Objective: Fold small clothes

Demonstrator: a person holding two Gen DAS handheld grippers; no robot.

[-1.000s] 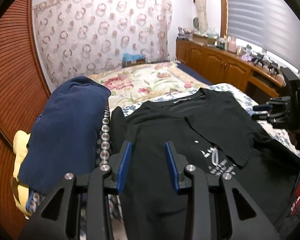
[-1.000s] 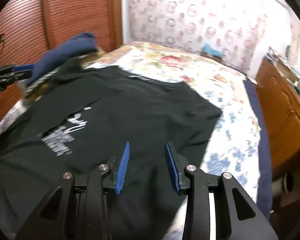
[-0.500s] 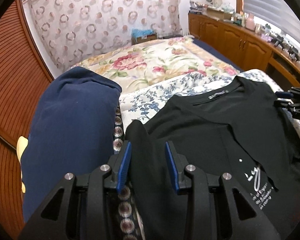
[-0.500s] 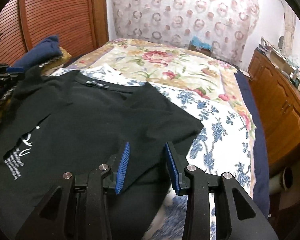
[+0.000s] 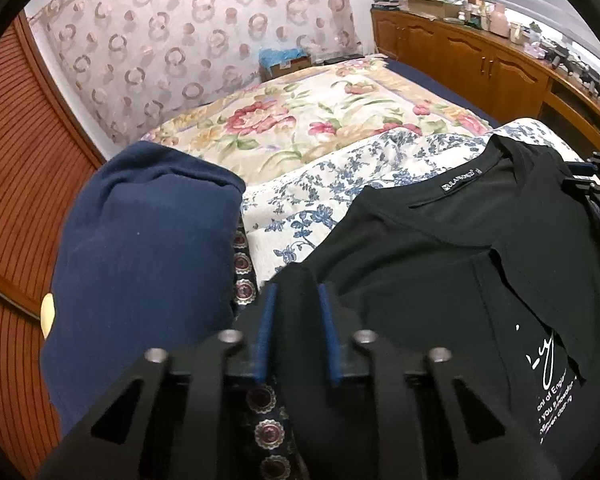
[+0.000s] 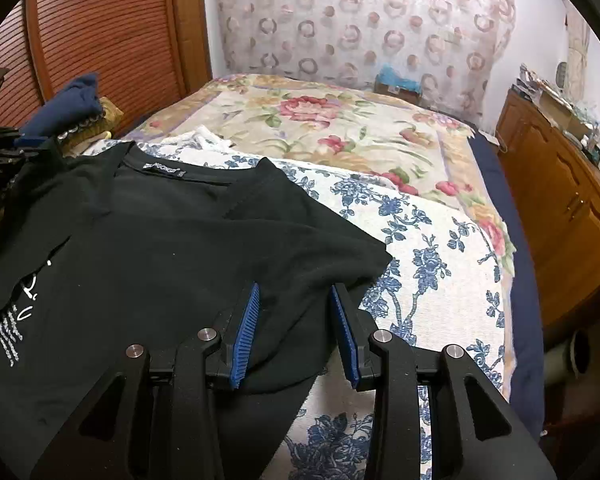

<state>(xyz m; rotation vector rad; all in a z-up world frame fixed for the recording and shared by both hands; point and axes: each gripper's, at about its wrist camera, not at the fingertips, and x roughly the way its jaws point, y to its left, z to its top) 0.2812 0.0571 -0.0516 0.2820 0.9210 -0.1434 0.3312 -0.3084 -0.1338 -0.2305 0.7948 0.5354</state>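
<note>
A: Item one?
B: Black T-shirt, flat on the floral bedspread. Soft, light, limp; I'd take it at the sleeve edges.
A: Grippers?
B: My left gripper: jaws closing, sleeve fold between them. Right gripper: jaws apart, straddling the other sleeve.
A: Surroundings?
B: Navy garment, just beside.
</note>
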